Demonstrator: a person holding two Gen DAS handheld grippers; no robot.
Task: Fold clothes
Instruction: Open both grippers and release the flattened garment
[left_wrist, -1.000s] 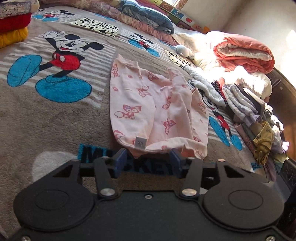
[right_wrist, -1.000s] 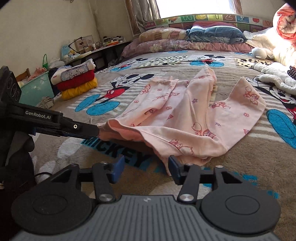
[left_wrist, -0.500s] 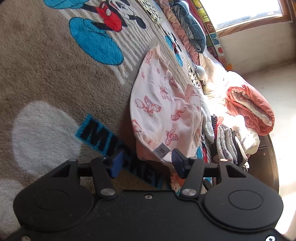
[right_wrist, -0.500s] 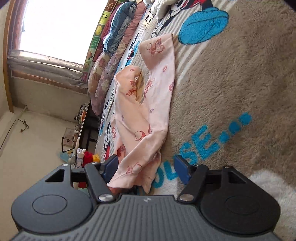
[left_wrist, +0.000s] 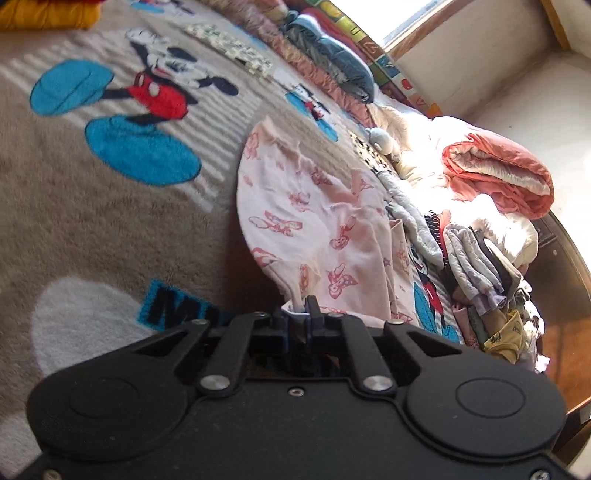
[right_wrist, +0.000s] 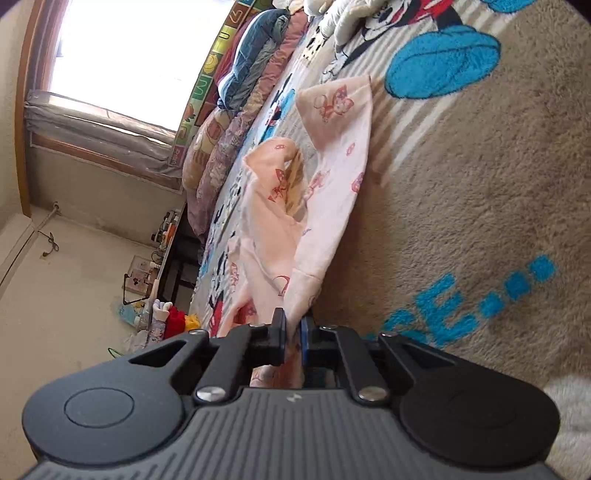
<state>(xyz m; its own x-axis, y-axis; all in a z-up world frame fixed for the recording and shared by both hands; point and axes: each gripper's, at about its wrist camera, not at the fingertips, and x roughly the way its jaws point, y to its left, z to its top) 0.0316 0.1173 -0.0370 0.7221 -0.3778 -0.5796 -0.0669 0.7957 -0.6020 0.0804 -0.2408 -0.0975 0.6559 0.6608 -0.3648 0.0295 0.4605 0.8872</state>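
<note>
Both grippers, the left gripper (left_wrist: 298, 314) and the right gripper (right_wrist: 293, 325), are clamped narrowly on the near hem of the pink trousers (left_wrist: 317, 225) lying on the blanket (left_wrist: 92, 206); lift both corners evenly, keeping the hem taut, to avoid slippage.

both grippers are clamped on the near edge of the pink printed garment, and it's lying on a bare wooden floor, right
Not quite. Both the left gripper and the right gripper are shut on the near edge of the pink garment, but it lies on a brown cartoon-mouse blanket, not a bare wooden floor. Both wrist views show the blanket under it.
</note>
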